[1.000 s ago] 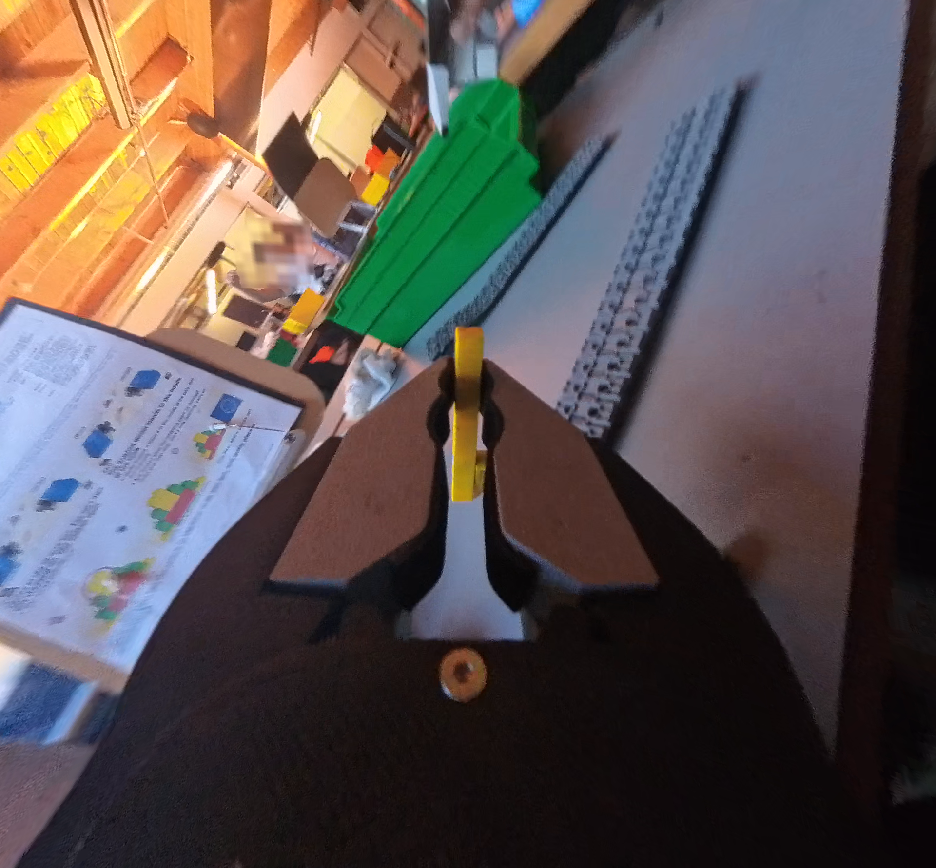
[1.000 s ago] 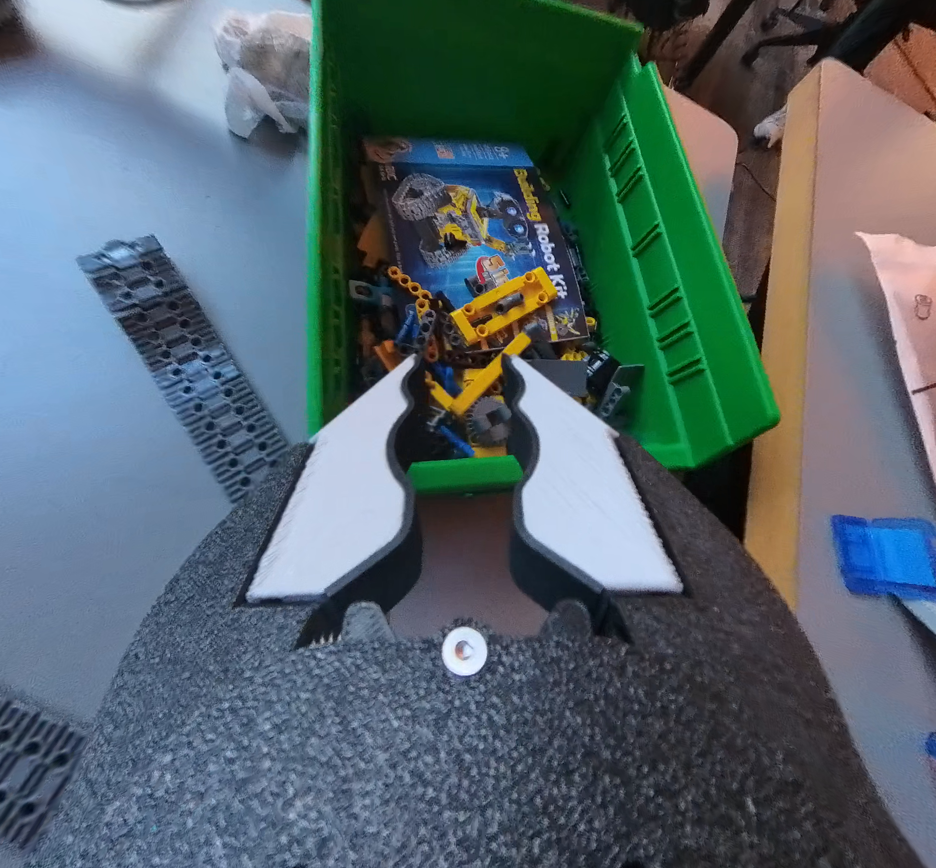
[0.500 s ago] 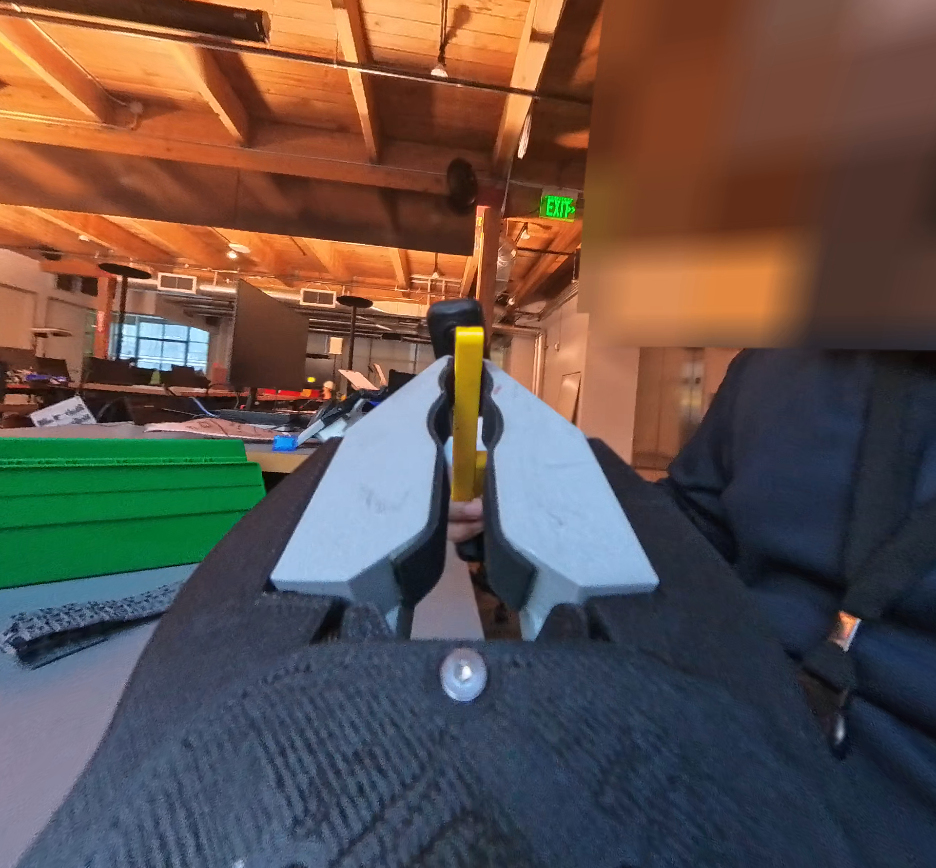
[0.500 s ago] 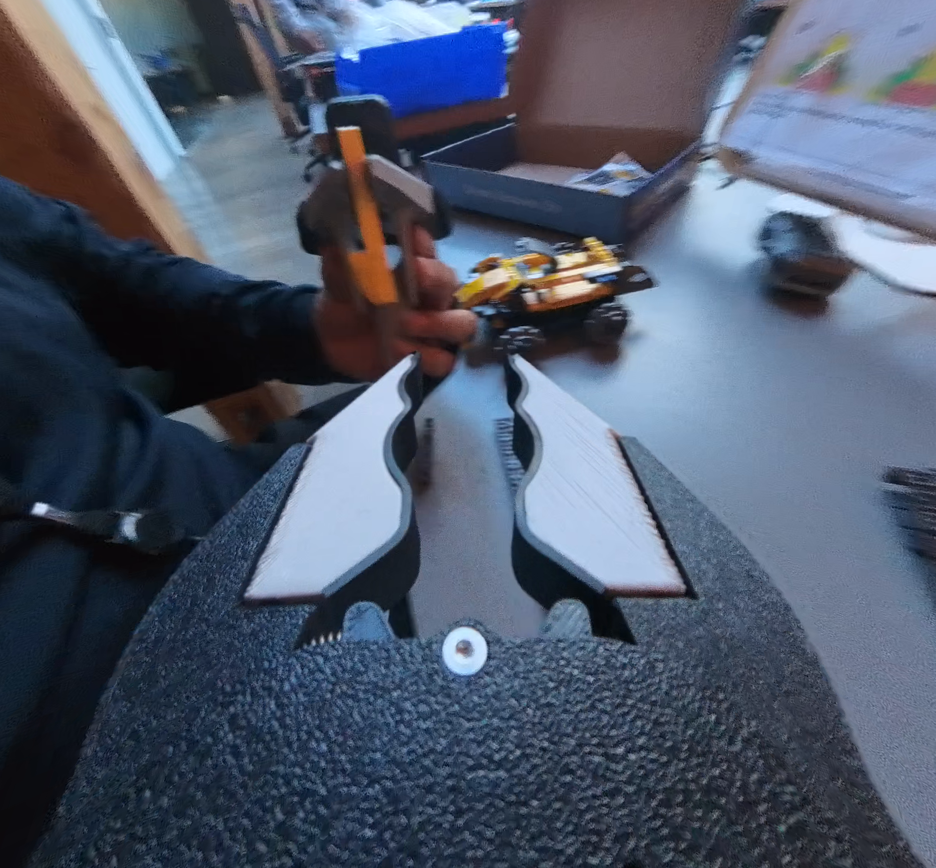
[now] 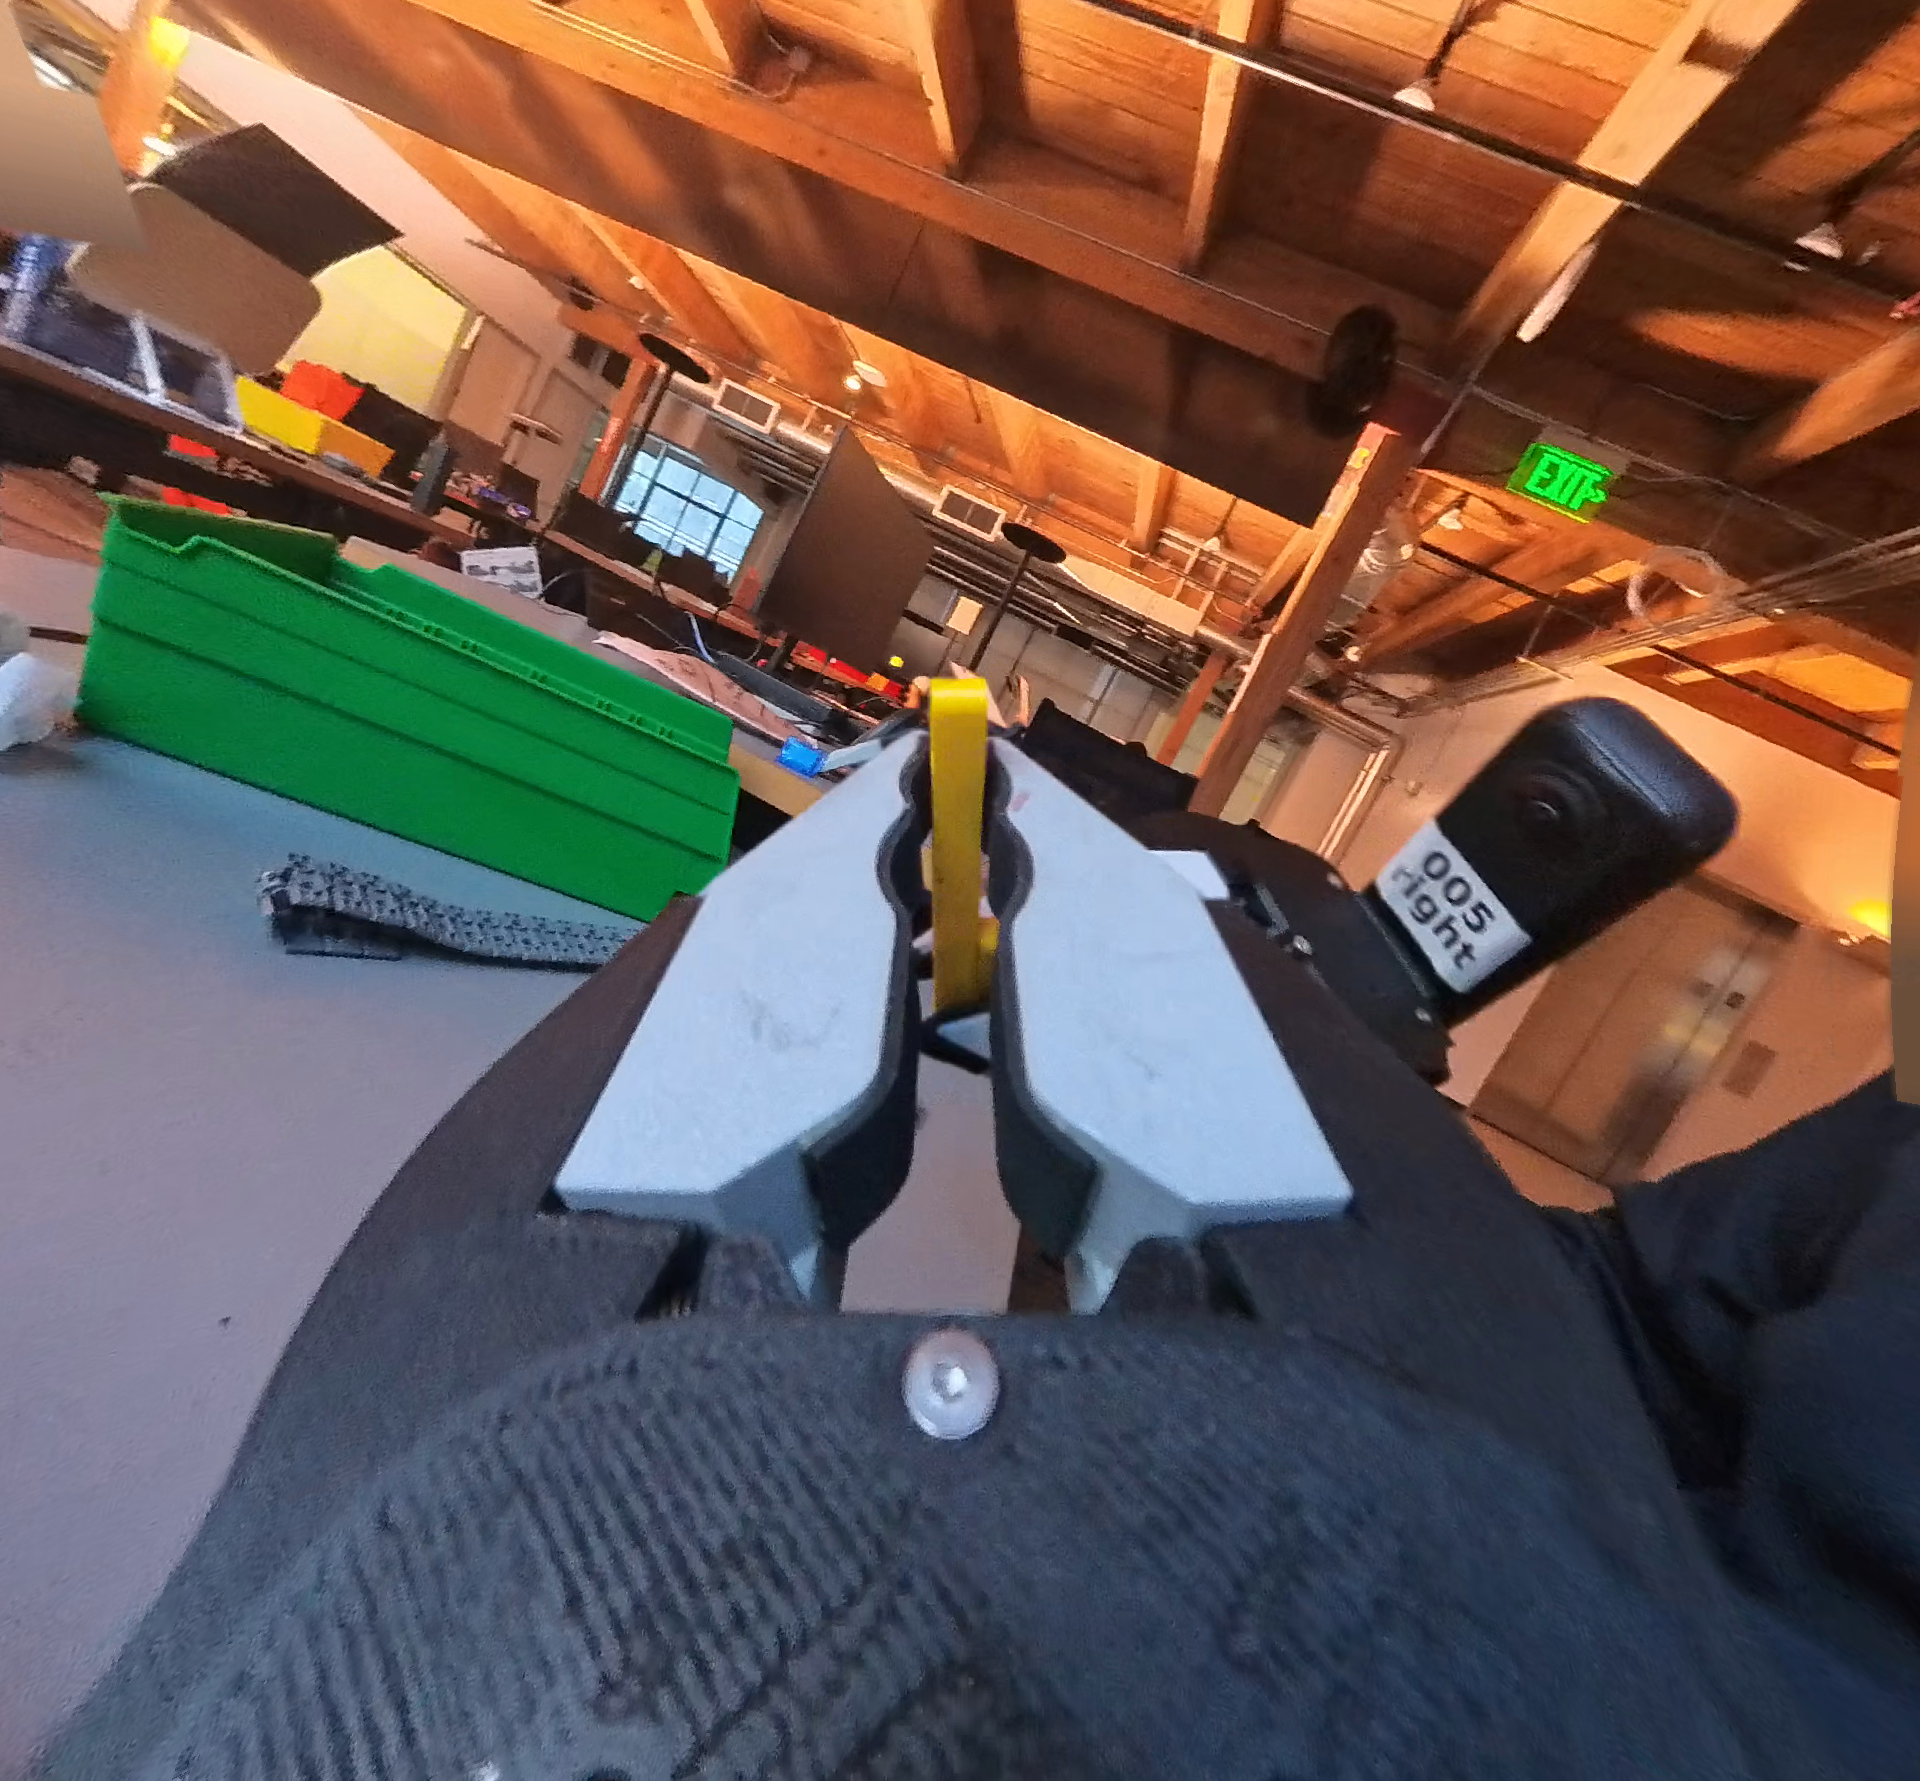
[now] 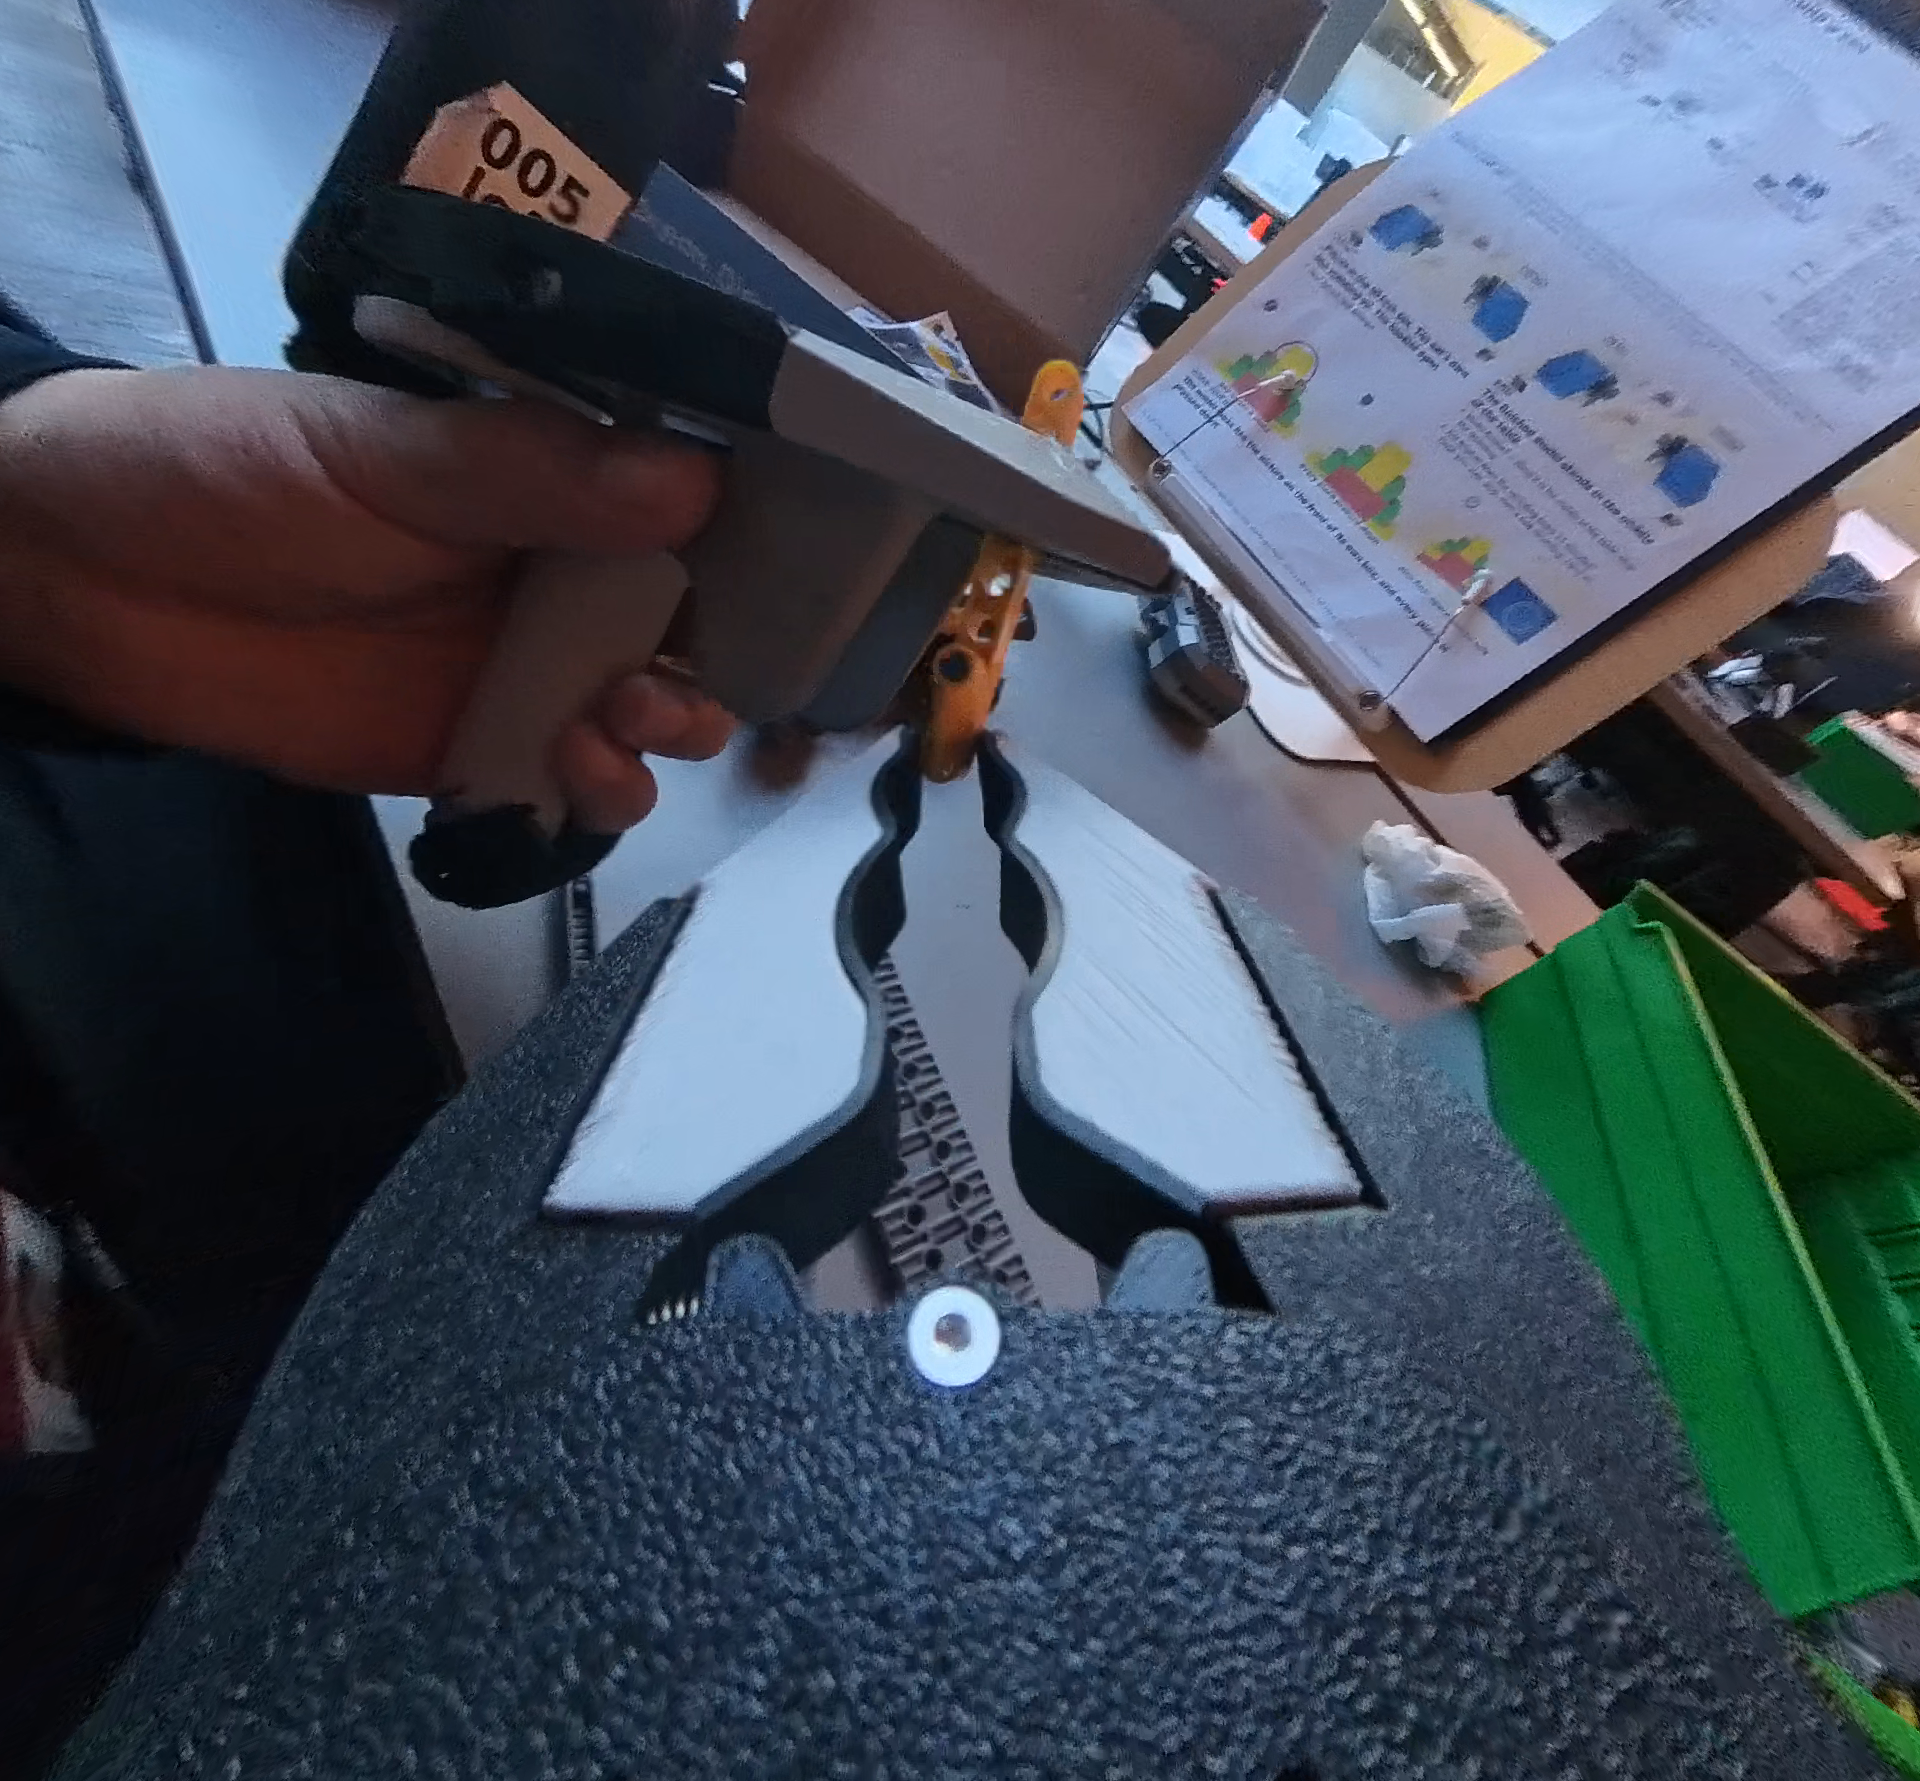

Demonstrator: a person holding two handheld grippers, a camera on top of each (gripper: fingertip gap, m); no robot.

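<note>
Left wrist view: we see the left gripper [image 5: 958,775] pinching a yellow beam [image 5: 957,838] upright between its tips, the top end poking above them. Right gripper [image 5: 1351,910] sits just behind, its black camera [image 5: 1579,822] facing us. Green bin [image 5: 395,703] and a grey track strip [image 5: 436,916] lie on the grey table [image 5: 156,1108] to the left.

Right wrist view: we see the right gripper [image 6: 948,765] with jaws spread, tips at the beam's lower end; we can't tell if they touch. A hand [image 6: 312,568] holds the left gripper. Instruction sheet [image 6: 1558,329] on a board stands behind, crumpled tissue [image 6: 1439,895] beside the bin.
</note>
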